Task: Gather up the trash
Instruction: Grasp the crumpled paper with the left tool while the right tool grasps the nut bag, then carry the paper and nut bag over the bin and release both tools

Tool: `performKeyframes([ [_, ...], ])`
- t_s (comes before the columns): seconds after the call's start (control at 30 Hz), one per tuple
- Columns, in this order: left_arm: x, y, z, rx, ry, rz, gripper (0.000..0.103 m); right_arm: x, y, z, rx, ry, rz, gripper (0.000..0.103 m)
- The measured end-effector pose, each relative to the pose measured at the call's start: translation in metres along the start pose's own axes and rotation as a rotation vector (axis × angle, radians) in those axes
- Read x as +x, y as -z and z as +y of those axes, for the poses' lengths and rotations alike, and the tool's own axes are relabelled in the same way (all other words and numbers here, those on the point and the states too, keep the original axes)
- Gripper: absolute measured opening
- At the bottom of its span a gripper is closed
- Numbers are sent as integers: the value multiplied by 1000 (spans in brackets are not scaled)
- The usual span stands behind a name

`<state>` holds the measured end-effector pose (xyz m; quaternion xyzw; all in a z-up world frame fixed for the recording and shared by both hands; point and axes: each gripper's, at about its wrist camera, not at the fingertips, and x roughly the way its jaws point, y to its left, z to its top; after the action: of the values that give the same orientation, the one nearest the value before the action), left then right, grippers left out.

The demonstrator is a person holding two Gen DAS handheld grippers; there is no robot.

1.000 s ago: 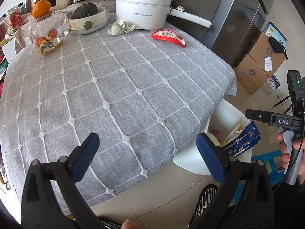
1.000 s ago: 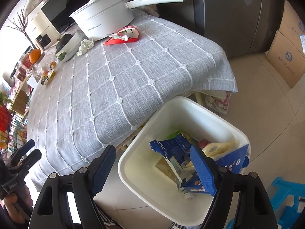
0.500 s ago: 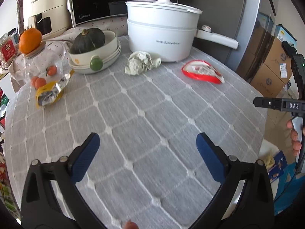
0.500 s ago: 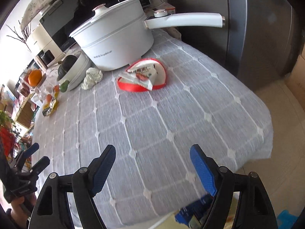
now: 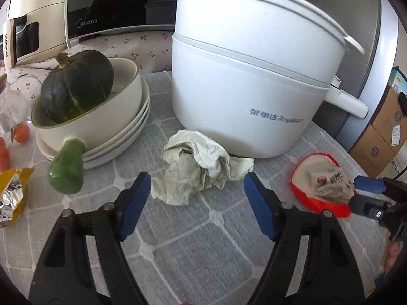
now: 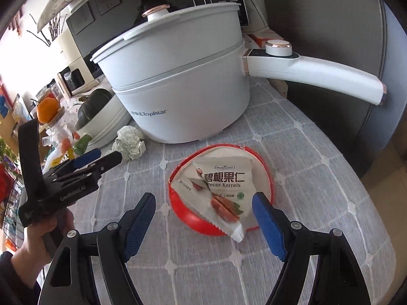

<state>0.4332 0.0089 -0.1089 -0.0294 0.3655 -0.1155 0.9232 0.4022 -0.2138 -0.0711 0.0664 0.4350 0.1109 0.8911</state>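
A crumpled pale paper wad point(image 5: 201, 167) lies on the grey tablecloth in front of the white pot. My left gripper point(image 5: 197, 206) is open and empty, its blue pads on either side of the wad's near edge. A red-and-white pecan kernels packet point(image 6: 221, 190) lies to the right of the wad; it also shows in the left wrist view point(image 5: 321, 181). My right gripper point(image 6: 203, 221) is open and empty, its pads flanking the packet's near end. The wad also shows in the right wrist view point(image 6: 129, 145). A yellow foil wrapper point(image 5: 12, 198) lies at the far left.
A large white Royalstar pot point(image 5: 244, 84) with a long handle point(image 6: 318, 73) stands just behind both pieces. A bowl with a dark green squash point(image 5: 76, 91) sits on stacked plates at the left. Small tomatoes point(image 5: 20, 132), a microwave point(image 5: 114, 2) and cardboard boxes point(image 5: 381, 132) are around.
Both grippers have moved forward from the table edge and the bin to the back of the table. The left now brackets the paper wad, the right brackets the packet. Both stay open.
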Motion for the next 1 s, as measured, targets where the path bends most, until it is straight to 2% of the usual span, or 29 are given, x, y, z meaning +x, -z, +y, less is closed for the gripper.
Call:
performKeyframes([
  [0.07, 11, -2, 1, -22, -2, 18, 76, 13, 0, -2, 0, 6, 17, 70],
  [0.1, 16, -4, 2, -39, 3, 36, 70, 19, 0, -3, 3, 3, 24, 68],
  [0.13, 19, -5, 5, -59, 10, 46, 58, 23, 1, -5, 8, -1, 28, 63],
  [0.23, 26, -7, 11, -95, 15, 83, 34, 30, 4, -6, 14, -5, 29, 49],
  [0.33, 24, -8, 12, -101, 31, 91, 22, 30, 8, -6, -8, 3, 24, 38],
  [0.47, 7, -2, 7, -85, 31, 102, 18, 23, 10, 1, -42, 3, 11, 24],
  [0.63, -37, 12, -8, -35, 41, 92, 17, -3, 10, 6, -17, 5, 5, 17],
  [1.0, -170, 46, -47, 53, 80, 51, 17, -107, 42, 20, 35, 9, -41, 15],
])
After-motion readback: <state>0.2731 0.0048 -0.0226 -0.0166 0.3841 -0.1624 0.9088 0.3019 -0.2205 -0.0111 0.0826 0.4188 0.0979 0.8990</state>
